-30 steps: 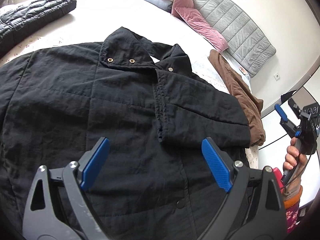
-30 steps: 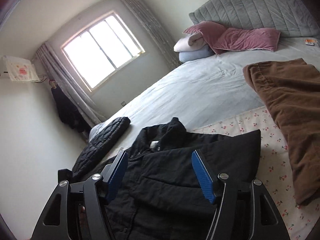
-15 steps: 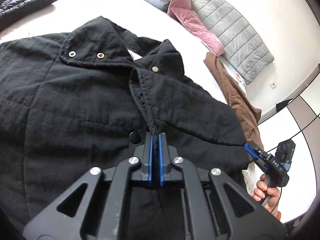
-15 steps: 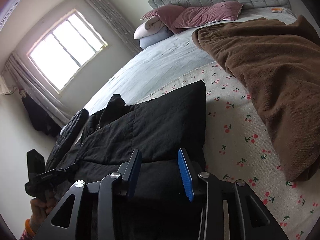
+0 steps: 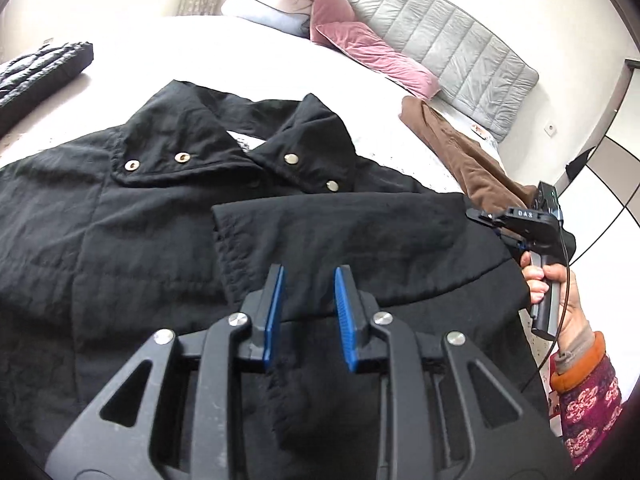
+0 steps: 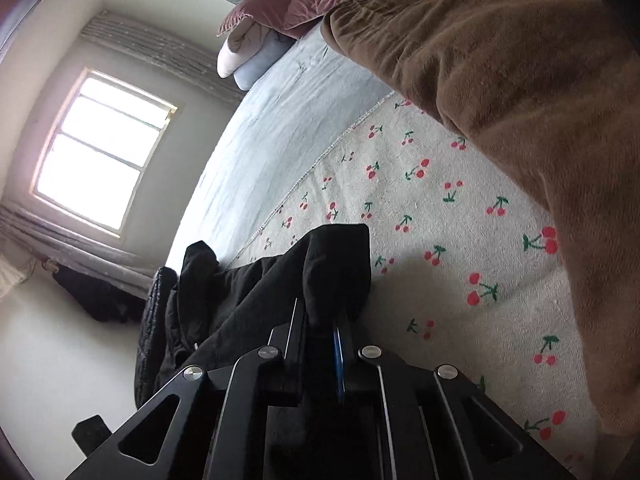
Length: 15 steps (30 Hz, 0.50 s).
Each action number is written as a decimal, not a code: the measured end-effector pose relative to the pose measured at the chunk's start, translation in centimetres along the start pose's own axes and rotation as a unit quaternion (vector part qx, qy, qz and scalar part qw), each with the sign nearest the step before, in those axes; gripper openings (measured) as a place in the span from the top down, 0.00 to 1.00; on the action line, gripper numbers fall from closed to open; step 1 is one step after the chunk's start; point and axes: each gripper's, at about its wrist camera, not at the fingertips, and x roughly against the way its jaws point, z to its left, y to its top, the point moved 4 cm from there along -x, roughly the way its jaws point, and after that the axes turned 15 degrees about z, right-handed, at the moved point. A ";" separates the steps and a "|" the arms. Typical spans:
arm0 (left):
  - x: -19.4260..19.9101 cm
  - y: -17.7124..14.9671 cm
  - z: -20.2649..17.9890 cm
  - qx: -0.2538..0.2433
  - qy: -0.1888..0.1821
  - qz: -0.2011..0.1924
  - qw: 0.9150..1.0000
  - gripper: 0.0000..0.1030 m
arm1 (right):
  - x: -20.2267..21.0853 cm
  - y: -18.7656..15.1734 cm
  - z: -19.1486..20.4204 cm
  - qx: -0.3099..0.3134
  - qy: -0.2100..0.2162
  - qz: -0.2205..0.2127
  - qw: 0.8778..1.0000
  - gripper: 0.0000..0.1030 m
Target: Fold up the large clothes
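Left wrist view: we see the black jacket (image 5: 160, 240) spread on the bed (image 5: 248, 52), one sleeve folded across its chest. Our left gripper (image 5: 308, 304) is opening above it, empty; our right gripper (image 6: 320, 328) is clamped on its edge. Most folds remain.

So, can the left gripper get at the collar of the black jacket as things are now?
Probably yes. The left gripper is opening above the black jacket, with nothing pressed between its pads. The collar lies ahead, uncovered. Only the folded sleeve lies between them, flat, and the right gripper is off to the side.
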 end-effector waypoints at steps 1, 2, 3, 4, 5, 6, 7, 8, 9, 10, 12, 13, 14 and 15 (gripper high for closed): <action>-1.1 0.1 -0.4 -0.007 0.001 0.014 1.000 0.74 | 0.3 0.4 0.7 0.023 -0.019 -0.019 0.999 0.92; -2.2 0.2 -0.7 -0.011 0.007 0.028 1.000 0.73 | 0.6 0.7 0.9 0.038 -0.045 -0.036 0.998 0.92; -3.4 -0.1 -0.9 -0.018 0.022 0.045 0.999 0.72 | 0.9 1.0 0.9 0.049 -0.077 -0.051 0.995 0.92; -3.9 -0.4 -1.2 -0.026 0.036 0.045 0.998 0.71 | 1.3 1.2 0.7 0.049 -0.090 -0.063 0.993 0.92; -3.7 -0.6 -1.4 -0.036 0.047 0.036 0.998 0.71 | 2.2 1.1 0.5 0.042 -0.091 -0.074 0.992 0.89; -3.4 -0.6 -1.8 -0.040 0.053 0.036 0.997 0.70 | 3.1 0.8 0.5 0.042 -0.090 -0.080 0.992 0.88; -2.9 -0.5 -2.0 -0.042 0.051 0.034 0.997 0.63 | 3.9 0.3 1.0 0.053 -0.086 -0.082 0.991 0.88; -2.2 -0.4 -2.4 -0.045 0.043 0.027 0.998 0.58 | 4.7 -0.6 1.7 0.069 -0.081 -0.080 0.991 0.88; -1.6 -0.4 -3.0 -0.052 0.035 0.016 0.998 0.48 | 5.3 -1.8 2.8 0.090 -0.077 -0.071 0.990 0.87; -1.1 -0.4 -3.7 -0.064 0.030 0.004 0.997 0.40 | 5.7 -3.4 4.0 0.115 -0.070 -0.060 0.989 0.86; -1.0 -0.7 -4.8 -0.087 0.029 0.003 0.996 0.35 | 5.7 -6.8 6.3 0.170 -0.074 -0.039 0.982 0.76; -1.3 -1.2 -5.1 -0.092 0.028 0.011 0.995 0.34 | 5.3 -8.3 7.0 0.191 -0.080 -0.030 0.978 0.71; -1.8 -1.7 -5.1 -0.092 0.024 0.023 0.995 0.34 | 4.9 -9.8 7.4 0.209 -0.086 -0.015 0.974 0.59; -2.5 -2.0 -5.1 -0.086 0.020 0.039 0.995 0.33 | 4.4 -11.3 7.4 0.222 -0.097 -0.001 0.970 0.55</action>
